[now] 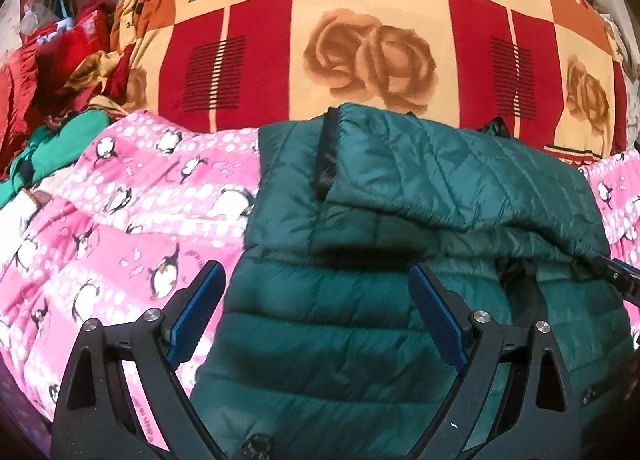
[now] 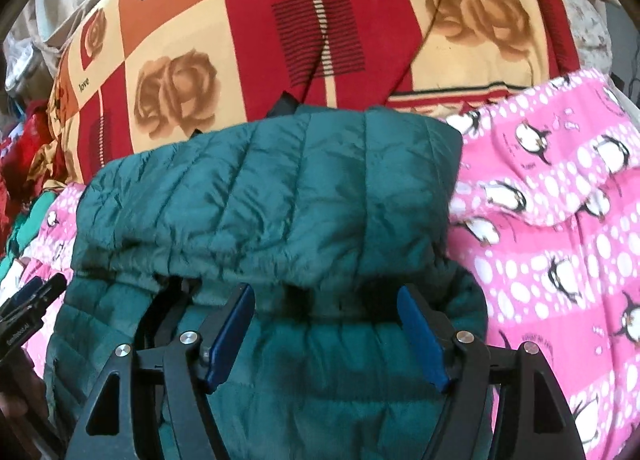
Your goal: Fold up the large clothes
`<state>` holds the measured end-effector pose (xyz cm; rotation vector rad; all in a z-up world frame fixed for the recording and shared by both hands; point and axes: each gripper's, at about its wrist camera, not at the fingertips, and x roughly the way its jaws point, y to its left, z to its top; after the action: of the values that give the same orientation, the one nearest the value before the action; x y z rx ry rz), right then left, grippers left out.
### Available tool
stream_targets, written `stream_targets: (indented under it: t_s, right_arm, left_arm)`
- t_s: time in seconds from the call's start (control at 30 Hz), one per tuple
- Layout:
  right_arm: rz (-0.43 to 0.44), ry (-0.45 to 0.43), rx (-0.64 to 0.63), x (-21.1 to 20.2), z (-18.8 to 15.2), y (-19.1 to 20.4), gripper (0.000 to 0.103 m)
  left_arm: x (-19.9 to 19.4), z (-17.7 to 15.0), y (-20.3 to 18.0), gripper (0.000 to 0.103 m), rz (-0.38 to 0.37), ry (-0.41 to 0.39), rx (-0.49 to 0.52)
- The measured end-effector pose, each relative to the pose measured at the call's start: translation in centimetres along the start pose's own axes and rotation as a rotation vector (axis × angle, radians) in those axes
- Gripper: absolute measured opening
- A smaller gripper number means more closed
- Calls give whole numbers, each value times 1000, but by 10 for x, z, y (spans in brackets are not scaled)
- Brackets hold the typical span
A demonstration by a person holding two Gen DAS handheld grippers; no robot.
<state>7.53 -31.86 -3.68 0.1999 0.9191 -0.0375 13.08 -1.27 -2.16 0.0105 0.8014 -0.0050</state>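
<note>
Black fingers with blue pads are being held apart on the left gripper (image 1: 318, 308), low in the left wrist view, with nothing grasped between them; only the quilted body of the dark green puffer jacket (image 1: 400, 220) is being seen beneath the gap. On the right gripper (image 2: 326, 334) the fingers are likewise being kept released, spread over the jacket's gathered edge without pinching it. That jacket (image 2: 272, 200) is being displayed partly folded on the bed, its upper part doubled over the lower part so that a puffy fold is being formed across the middle. It is being carried by a pink penguin-print blanket (image 1: 120, 200), which is being shown on both sides of it (image 2: 560, 220). Behind, a red, orange and cream rose-patterned sheet (image 1: 360, 20) printed with "love" is being seen. A heap of red and green clothes (image 1: 60, 80) is being shown at the left edge.
</note>
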Motion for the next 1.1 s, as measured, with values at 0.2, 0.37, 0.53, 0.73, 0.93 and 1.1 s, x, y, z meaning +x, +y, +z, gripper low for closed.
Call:
stream_targets:
  t_s: [0.2,0.37,0.53,0.73,0.93,1.1]
  right_arm:
    - [-15,19,31,-2,-11,-8,72]
    - [-22,28,34,-3,-17,-9,72]
    - [-24,30,31,-6,-23,-8,72]
    - [-30,44,26,-12,-32,-8,72]
    - [-27,53,23,-22,-45,-9,72]
    - [-14,70,15,-35,-60,-7,72]
  left_arm:
    - [-3,-13,9,93,14,18,-2]
    - [-5,-22,13,93,21,28,-2]
    - [-9,-28,15,93,26,28,4]
    - [-15,-34,19,93,33,25,8]
    - [-21,-41,24,93,34,32,11]
    - [-27,-51,31,93,21,59,15]
